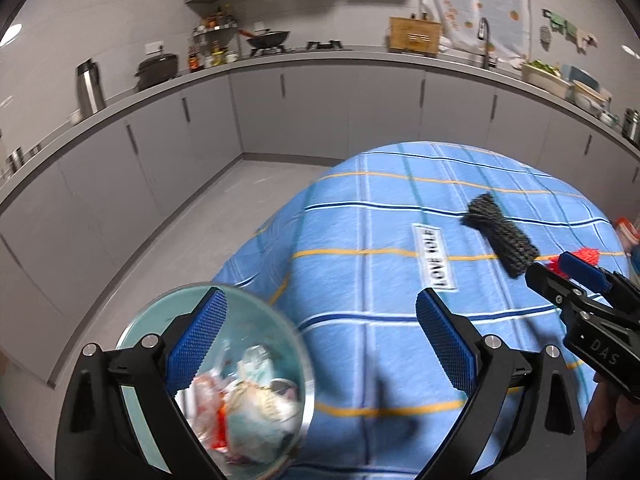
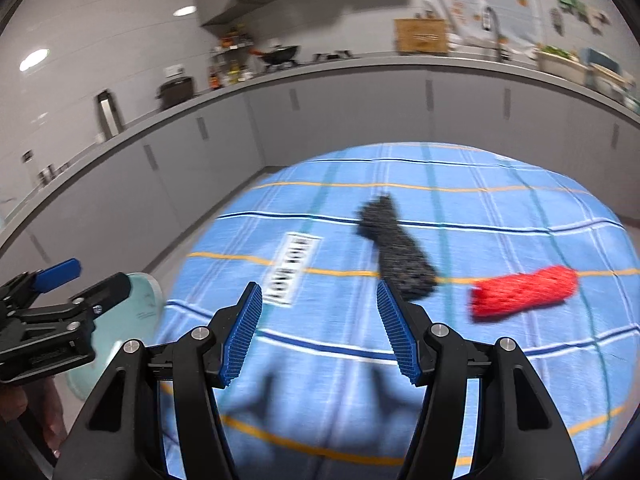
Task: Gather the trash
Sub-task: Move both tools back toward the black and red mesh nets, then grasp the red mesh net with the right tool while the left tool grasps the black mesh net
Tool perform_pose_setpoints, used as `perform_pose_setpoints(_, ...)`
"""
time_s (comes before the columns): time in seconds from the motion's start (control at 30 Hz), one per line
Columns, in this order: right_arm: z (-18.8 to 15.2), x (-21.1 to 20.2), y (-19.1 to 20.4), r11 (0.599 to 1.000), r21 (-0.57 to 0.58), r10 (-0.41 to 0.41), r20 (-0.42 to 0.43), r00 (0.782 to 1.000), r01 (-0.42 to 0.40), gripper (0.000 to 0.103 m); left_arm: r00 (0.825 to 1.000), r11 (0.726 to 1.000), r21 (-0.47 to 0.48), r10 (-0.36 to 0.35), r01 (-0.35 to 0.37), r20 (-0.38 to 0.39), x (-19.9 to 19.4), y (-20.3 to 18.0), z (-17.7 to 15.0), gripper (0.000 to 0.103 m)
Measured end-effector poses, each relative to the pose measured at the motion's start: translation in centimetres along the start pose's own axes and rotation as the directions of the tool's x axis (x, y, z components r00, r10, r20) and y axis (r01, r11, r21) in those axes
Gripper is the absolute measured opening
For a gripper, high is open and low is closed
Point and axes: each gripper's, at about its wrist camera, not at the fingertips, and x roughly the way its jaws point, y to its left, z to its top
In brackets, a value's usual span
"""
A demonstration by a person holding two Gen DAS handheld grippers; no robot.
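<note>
The left tongs are held open and empty above the near left edge of the surface, which is covered by a blue checked cloth. A round pale-green bin holding crumpled trash is seen off that left edge. The right tongs are likewise open and empty. A dark knitted roll and a red knitted roll are laid towards the right edge.

Both wrist views look forward and down across the blue checked tablecloth toward the kitchen counter — close over the table, sharing the dark net bundle.
</note>
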Motion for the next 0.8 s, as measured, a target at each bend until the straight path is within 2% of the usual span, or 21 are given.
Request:
perform_pose_setpoints(0.4, 0.0, 0.7, -7.7, 0.968, 0.157, -0.192, -0.030, 0.981, 0.194, 0.060, 0.997, 0.993, 0.085, -0.078, 0.080, -0.020, 3.7, -7.3, 2.3, 0.095)
perform_pose_setpoints(0.6, 0.4, 1.0, -11.2, 0.921, 0.250, -0.292, -0.059, 0.955, 0.297, 0.060, 0.994, 0.988, 0.115, -0.101, 0.104, -0.030, 5.8, -10.4, 3.4, 0.098)
perform_pose_setpoints(0.8, 0.4, 2.4, -13.9, 0.876, 0.327, -0.334, -0.121, 0.935, 0.355, 0.060, 0.992, 0.982, 0.138, -0.121, 0.126, -0.043, 8.0, -13.2, 4.2, 0.098)
